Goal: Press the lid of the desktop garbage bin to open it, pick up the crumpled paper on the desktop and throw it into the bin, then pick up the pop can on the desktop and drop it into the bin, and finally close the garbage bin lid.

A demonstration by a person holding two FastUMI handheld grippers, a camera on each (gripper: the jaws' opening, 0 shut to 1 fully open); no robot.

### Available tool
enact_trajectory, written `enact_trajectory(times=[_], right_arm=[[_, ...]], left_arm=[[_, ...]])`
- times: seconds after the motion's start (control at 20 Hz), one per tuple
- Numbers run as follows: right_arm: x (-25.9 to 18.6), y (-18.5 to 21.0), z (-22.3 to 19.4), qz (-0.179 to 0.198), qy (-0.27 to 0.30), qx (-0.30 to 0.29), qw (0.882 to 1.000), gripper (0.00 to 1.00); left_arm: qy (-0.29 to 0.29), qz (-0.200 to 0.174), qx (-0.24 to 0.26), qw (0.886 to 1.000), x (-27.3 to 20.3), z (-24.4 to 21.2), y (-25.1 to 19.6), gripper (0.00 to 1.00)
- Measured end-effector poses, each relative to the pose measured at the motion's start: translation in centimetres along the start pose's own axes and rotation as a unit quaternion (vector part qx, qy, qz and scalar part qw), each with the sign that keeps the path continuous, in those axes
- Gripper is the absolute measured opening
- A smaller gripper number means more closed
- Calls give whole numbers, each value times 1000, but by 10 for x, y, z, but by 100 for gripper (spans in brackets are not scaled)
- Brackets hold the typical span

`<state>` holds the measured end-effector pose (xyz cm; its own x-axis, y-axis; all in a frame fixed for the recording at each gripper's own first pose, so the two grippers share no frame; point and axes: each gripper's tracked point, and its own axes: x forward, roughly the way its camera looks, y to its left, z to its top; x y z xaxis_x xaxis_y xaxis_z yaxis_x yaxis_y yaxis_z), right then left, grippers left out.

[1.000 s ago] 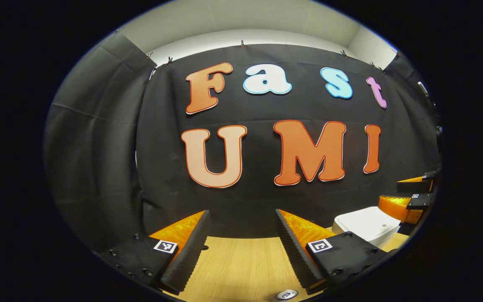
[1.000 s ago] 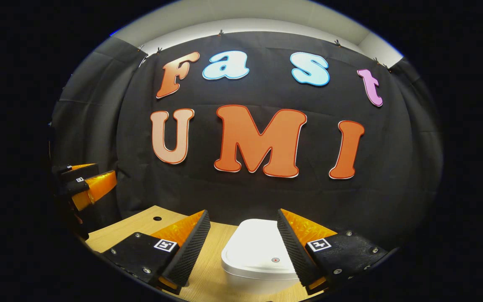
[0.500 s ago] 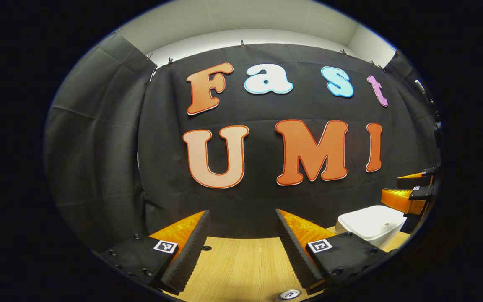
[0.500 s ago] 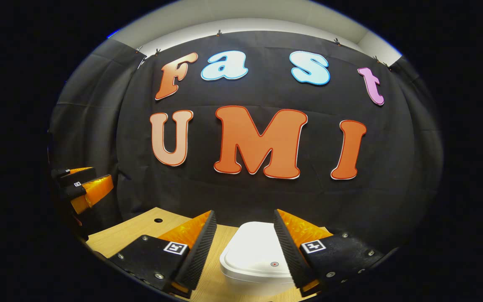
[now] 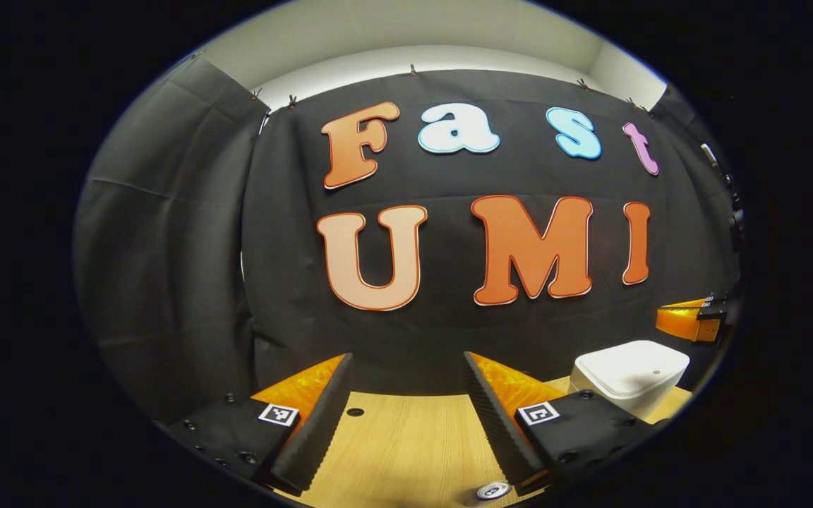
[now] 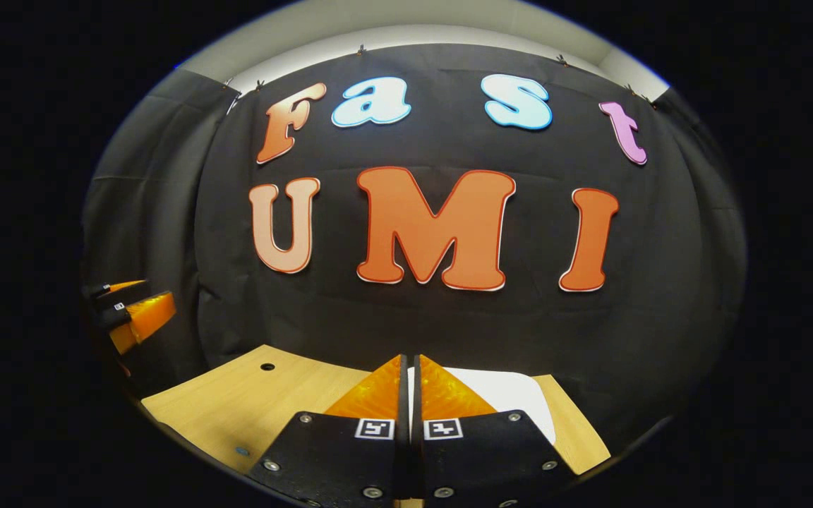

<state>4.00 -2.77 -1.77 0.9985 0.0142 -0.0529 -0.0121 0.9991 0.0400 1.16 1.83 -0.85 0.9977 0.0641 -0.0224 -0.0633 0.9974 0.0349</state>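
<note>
The white garbage bin (image 5: 631,372) stands on the wooden desktop at the right of the left gripper view, its lid down. In the right gripper view the bin lid (image 6: 512,395) lies just behind and below my right gripper (image 6: 408,358), whose two fingers are pressed together with nothing between them. My left gripper (image 5: 407,356) hangs open over bare desktop, left of the bin. A small round metal top (image 5: 492,489), seemingly the pop can, peeks in under its right finger. The right gripper (image 5: 692,321) also shows beside the bin, above its right side.
The wooden desktop (image 6: 237,402) has a small round hole (image 6: 267,367) near its back left. My left gripper (image 6: 131,317) shows at the far left of the right gripper view. Black cloth closes the back and sides.
My right gripper has shut its fingers, which stood wide apart around the bin lid a second ago. The left gripper has stayed open and shifted only slightly.
</note>
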Motion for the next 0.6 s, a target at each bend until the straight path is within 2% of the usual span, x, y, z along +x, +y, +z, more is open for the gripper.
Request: enact_trajectory(times=[0.6], right_arm=[[-2, -17, -66, 16, 93, 20, 995, 1]], left_arm=[[21, -2, 10, 1000, -5, -8, -11, 97]])
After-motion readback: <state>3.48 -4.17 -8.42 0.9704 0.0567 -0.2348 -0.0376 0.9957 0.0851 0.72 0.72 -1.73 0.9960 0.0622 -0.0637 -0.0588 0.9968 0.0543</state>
